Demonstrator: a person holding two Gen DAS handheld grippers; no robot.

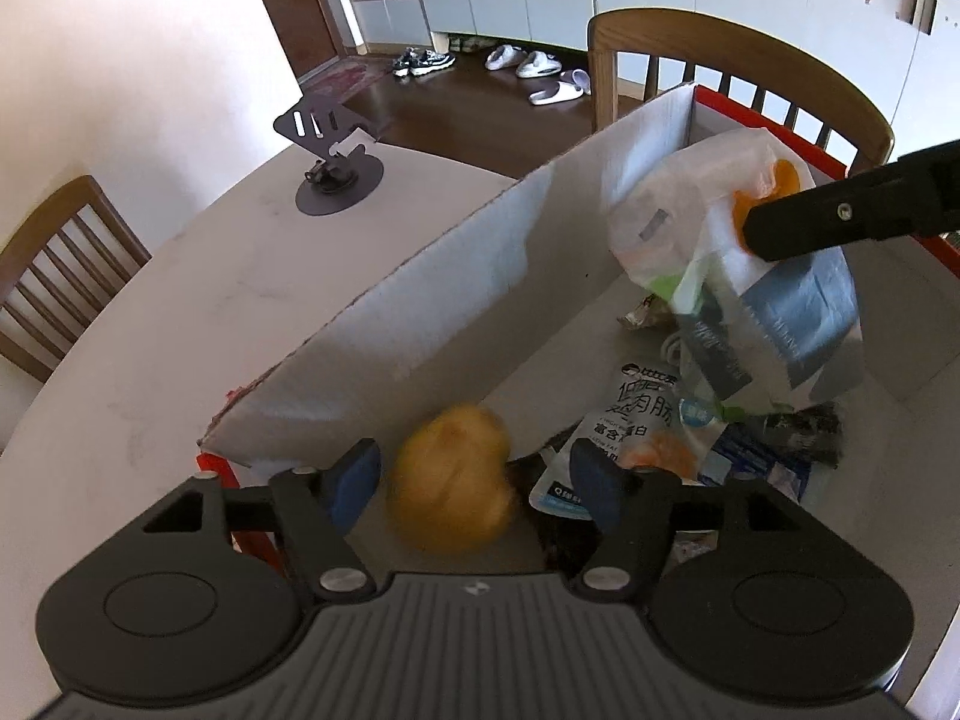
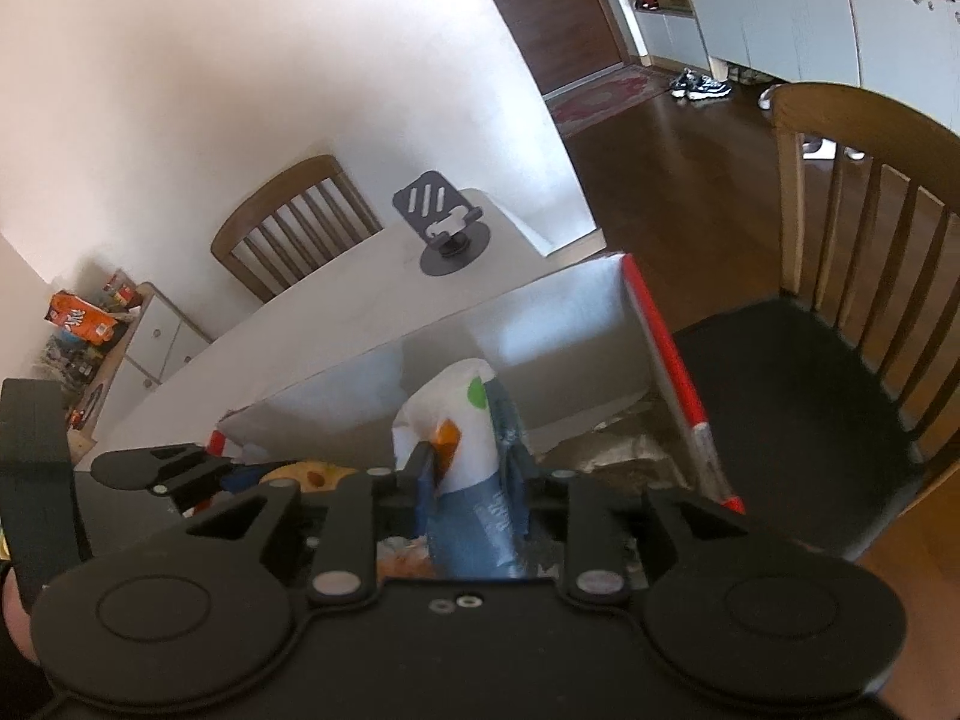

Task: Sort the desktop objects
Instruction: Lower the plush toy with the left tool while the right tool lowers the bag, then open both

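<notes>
A white cardboard box with red edges (image 1: 420, 312) stands on the pale table (image 1: 180, 300) and holds several snack packets (image 1: 636, 420). My left gripper (image 1: 474, 480) is open over the box's near end. A blurred yellow round object (image 1: 450, 480) is between its blue pads, free of them. My right gripper (image 2: 474, 492) is shut on a white, blue and orange snack bag (image 2: 468, 456) and holds it above the box (image 2: 540, 324). The bag (image 1: 732, 276) and a right finger (image 1: 840, 216) also show in the left wrist view.
A grey phone stand (image 1: 336, 174) sits at the table's far end and also shows in the right wrist view (image 2: 447, 228). Wooden chairs stand behind the box (image 1: 720, 60), at the left (image 1: 54, 264) and at the right (image 2: 840, 300).
</notes>
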